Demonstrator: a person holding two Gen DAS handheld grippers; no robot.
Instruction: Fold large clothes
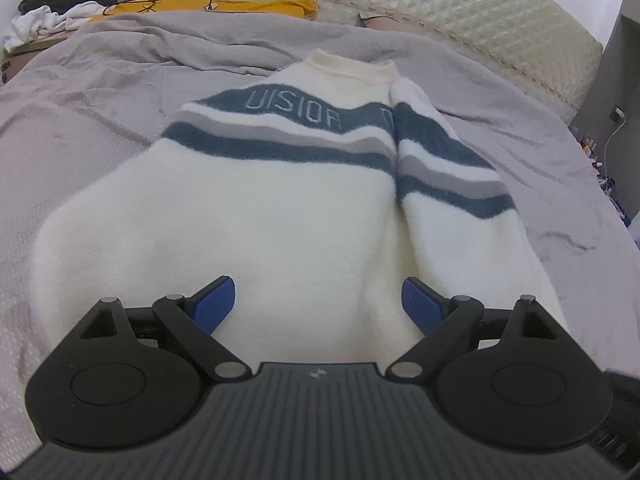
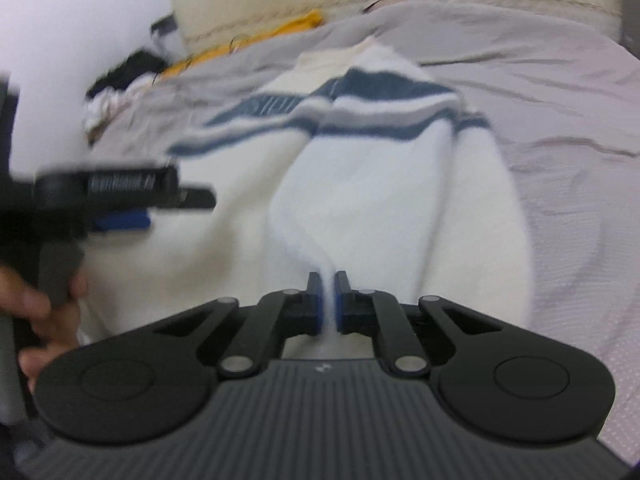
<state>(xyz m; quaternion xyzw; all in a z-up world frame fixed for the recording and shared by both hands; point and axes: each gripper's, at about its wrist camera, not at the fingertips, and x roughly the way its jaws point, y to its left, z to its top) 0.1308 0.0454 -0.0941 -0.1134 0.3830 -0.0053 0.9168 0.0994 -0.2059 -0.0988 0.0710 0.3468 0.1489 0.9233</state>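
Fluffy cream sweater (image 1: 248, 216), blue-grey striped, pinched by right claw (image 2: 329, 300); left claw (image 1: 318, 300) spread apart.

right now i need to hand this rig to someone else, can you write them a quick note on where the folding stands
Right gripper: shut on a pinch of the sweater at its near edge, on the side of the folded sleeve.
Left gripper: open, above the near part of the sweater, holding nothing.
Sweater: front up on the grey bedspread, collar far, hem near.
Done: one sleeve is folded in over the body.
Left: the other side is not seen folded in; the left gripper has yet to grip, and the bottom-to-top fold is still to come.
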